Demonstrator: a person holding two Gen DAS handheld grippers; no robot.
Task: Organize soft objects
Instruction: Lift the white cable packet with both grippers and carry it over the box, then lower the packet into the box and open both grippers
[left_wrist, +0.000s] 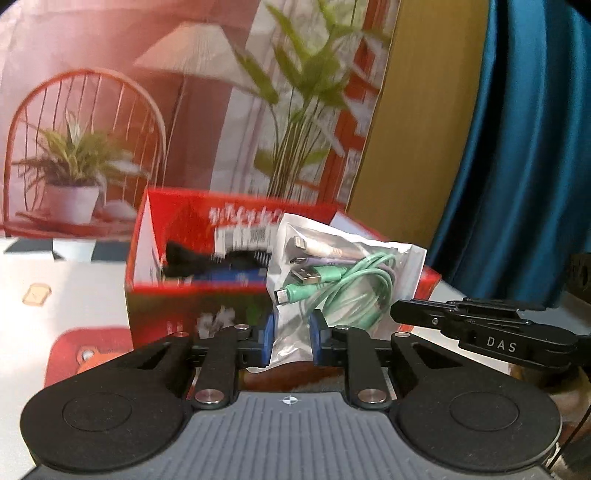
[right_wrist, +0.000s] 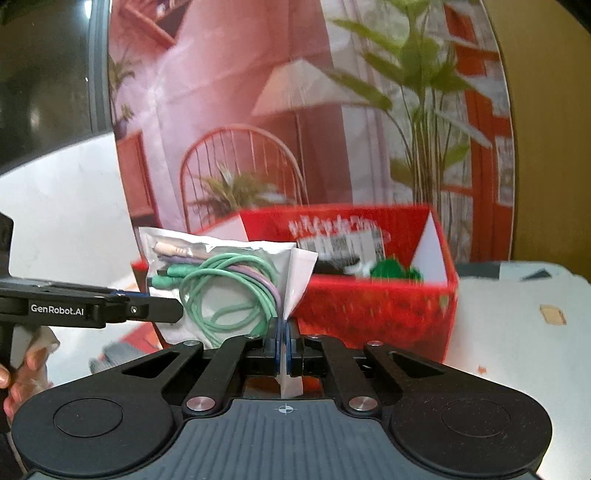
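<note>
A clear plastic bag of coiled green and purple cables (left_wrist: 332, 280) is held in the air in front of an open red box (left_wrist: 173, 295). My left gripper (left_wrist: 292, 338) has its blue pads either side of the bag's lower edge with a visible gap, so it is open. My right gripper (right_wrist: 283, 341) is shut on the bag's corner (right_wrist: 295, 288); the bag also shows in the right wrist view (right_wrist: 221, 288). The red box (right_wrist: 388, 306) holds dark and green items. The right gripper shows at the right of the left wrist view (left_wrist: 480, 328).
A printed backdrop of a chair, lamp and plants (left_wrist: 184, 110) stands behind the box. A blue curtain (left_wrist: 517, 147) hangs at the right. The white tabletop (right_wrist: 517, 332) has small printed pictures. A hand (right_wrist: 26, 369) grips the left tool.
</note>
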